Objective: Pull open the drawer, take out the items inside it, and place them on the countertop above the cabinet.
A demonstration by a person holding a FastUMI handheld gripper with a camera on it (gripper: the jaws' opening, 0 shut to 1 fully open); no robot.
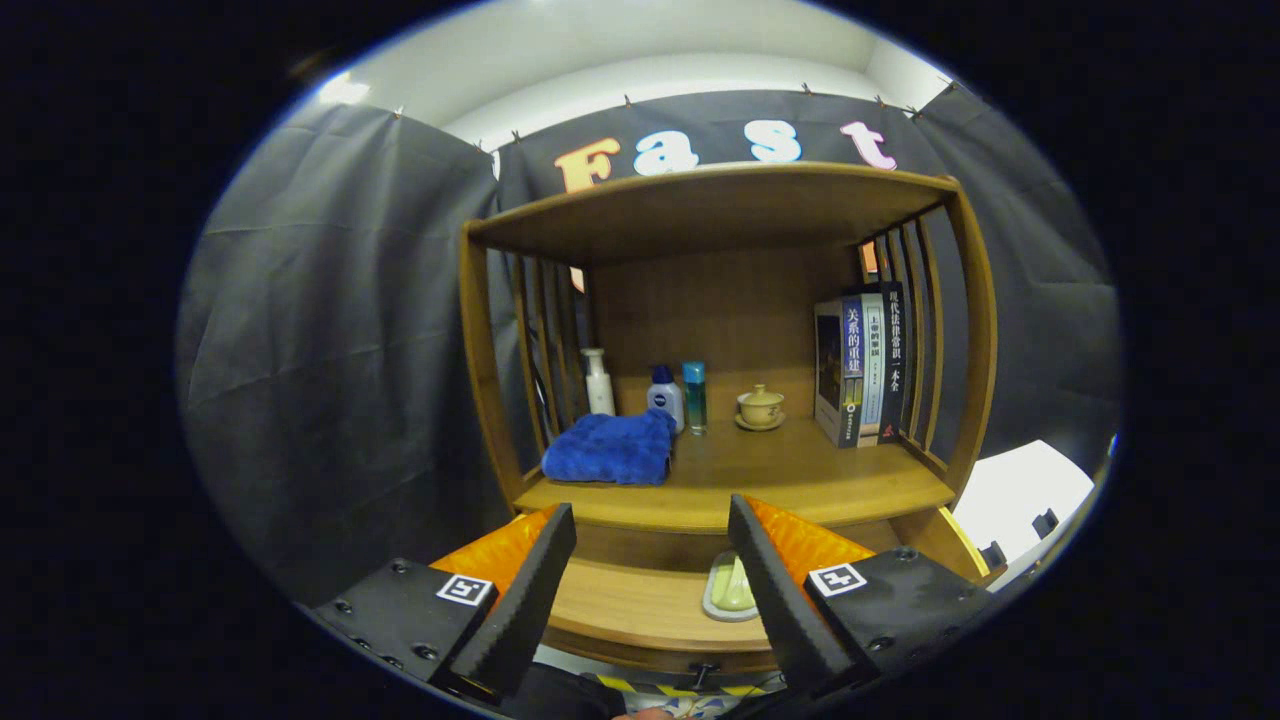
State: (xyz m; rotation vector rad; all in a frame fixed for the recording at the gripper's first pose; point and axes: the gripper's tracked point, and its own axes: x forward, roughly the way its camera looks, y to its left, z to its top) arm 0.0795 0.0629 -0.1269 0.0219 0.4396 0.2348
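My gripper (650, 530) stands open above a pulled-out wooden drawer (640, 605), nothing between its fingers. Inside the drawer, close to the right finger, lies a pale green item in a whitish tray (728, 588), partly hidden by that finger. Beyond the fingertips runs the wooden countertop (800, 480) of the cabinet. On it lies a folded blue towel (610, 450) at the left. The drawer's small dark knob (705, 670) shows on its front, below the fingers.
On the countertop stand a white bottle (598, 382), a blue-capped bottle (665, 397), a slim teal bottle (695, 397), a lidded tea cup on a saucer (760, 407) and upright books (862, 370) at the right. A shelf board (710, 205) roofs the countertop; slatted sides flank it.
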